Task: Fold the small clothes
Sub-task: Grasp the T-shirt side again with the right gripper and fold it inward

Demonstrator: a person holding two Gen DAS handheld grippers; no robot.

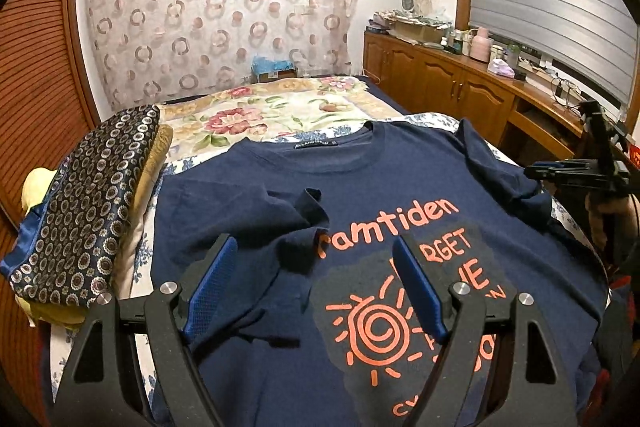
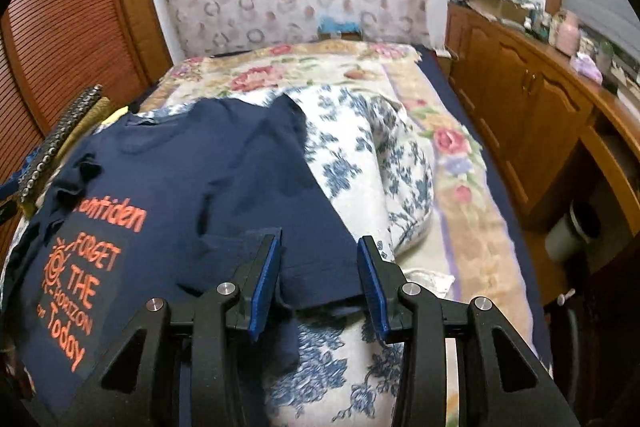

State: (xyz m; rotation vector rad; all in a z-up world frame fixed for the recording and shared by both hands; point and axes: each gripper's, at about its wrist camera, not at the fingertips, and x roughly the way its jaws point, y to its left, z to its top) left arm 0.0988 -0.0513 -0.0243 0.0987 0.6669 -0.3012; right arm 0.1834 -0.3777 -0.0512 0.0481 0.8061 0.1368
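Left gripper point(image 1: 316, 251) hangs over the front of the shirt with its blue-padded jaws spread wide and nothing between them, the left pad above a rumpled ridge of cloth and the right pad above the orange lettering. Under it lies the navy T-shirt point(image 1: 400, 187), spread face up, collar pointing away toward the far end of the bed, its orange sun print point(image 1: 374, 331) sitting between the two fingers low in the left wrist view. One sleeve point(image 1: 288, 223) is already turned in across the chest and lies bunched beside the word on the first line of print. Over to the right gripper point(image 2: 318, 245): jaws parted here too, gripping nothing, poised just above the shirt's right-hand edge, where the other sleeve's hem point(image 2: 320, 291) runs across the gap between the pads. Beyond that edge the shirt rests on a white quilt with blue flowers point(image 2: 360, 163), and under that a cream floral bedspread point(image 2: 460, 211) runs along the bed. In the left wrist view the right gripper shows as a black frame at the far right, near the shirt's shoulder. To the shirt's left sits a dark patterned folded cloth point(image 1: 84, 211) on top of a yellow pile. Along the right wall stands a wooden cabinet point(image 2: 532, 115) crowded with small items, and a curtain with ring pattern point(image 1: 220, 7) hangs behind the bed.
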